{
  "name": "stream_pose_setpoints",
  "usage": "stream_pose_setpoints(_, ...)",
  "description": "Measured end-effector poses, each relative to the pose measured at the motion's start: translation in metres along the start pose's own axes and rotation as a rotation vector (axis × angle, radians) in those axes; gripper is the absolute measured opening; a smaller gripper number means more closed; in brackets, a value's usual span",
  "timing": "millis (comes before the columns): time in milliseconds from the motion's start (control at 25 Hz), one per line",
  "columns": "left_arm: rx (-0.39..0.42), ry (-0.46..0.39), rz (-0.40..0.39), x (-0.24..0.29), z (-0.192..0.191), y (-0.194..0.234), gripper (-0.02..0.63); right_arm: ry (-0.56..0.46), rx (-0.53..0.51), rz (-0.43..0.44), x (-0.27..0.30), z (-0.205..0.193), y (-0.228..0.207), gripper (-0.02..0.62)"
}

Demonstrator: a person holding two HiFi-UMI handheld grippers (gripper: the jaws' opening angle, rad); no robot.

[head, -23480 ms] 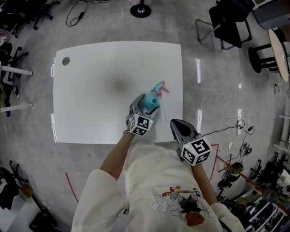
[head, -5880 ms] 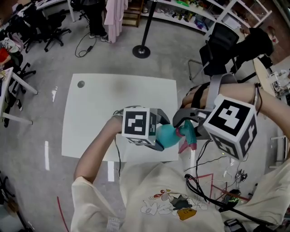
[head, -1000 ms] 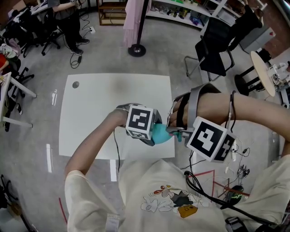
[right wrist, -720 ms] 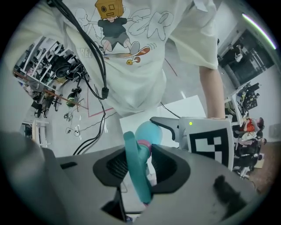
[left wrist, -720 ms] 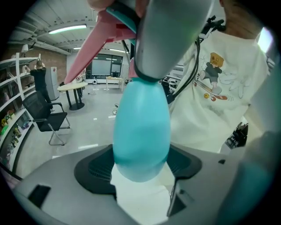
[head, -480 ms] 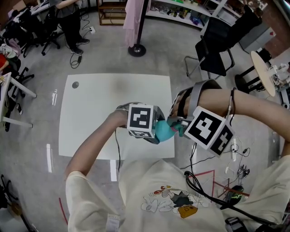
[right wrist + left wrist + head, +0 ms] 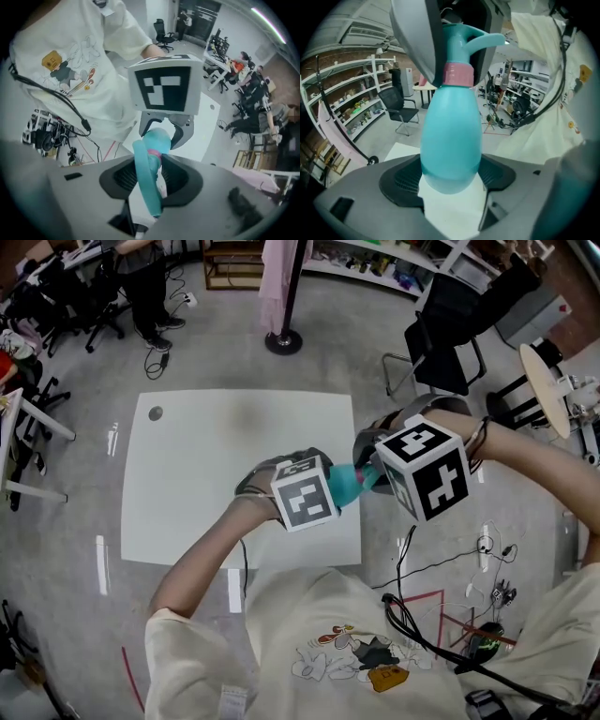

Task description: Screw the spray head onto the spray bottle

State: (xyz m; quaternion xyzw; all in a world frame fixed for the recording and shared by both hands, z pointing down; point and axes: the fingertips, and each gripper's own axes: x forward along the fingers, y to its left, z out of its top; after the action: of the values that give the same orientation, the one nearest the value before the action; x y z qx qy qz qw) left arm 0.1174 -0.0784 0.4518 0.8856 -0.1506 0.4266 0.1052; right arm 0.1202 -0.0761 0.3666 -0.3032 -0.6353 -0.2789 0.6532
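Note:
A turquoise spray bottle [image 7: 343, 487] hangs in the air over the white table [image 7: 206, 465], near its right front edge. My left gripper [image 7: 323, 482] is shut on the bottle's round body [image 7: 451, 136], both pads pressing its lower sides. A pink collar [image 7: 458, 74] joins the body to the turquoise spray head [image 7: 474, 38]. My right gripper [image 7: 368, 468] comes in from the right and is shut on the spray head [image 7: 149, 187], whose trigger runs down between the pads. In the right gripper view the left gripper [image 7: 161, 130] and its marker cube [image 7: 164, 89] face me.
A black chair [image 7: 450, 324] stands beyond the table's right corner, and a round stand base [image 7: 283, 341] sits on the floor behind the table. Cables [image 7: 422, 568] trail on the floor at my right. More chairs [image 7: 47, 296] crowd the far left.
The right gripper has twisted about the spray head, its cube turning up and towards the table. The left gripper's cube has dropped and tilted, still holding the bottle.

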Motion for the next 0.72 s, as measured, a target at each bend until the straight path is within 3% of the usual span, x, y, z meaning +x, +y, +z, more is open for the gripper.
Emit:
stream_pose_setpoints(520, -0.251, -0.036, 0.451, 0.001, -0.001, 0.044, 0.371, -0.08, 0.614, 0.015, 0.003, -0.016, -0.035, 0.132)
stream_pose_setpoints(720, -0.297, -0.015, 0.597, -0.01, -0.008, 0.063, 0.371, -0.19, 0.861, 0.023, 0.0, -0.017, -0.051, 0.132)
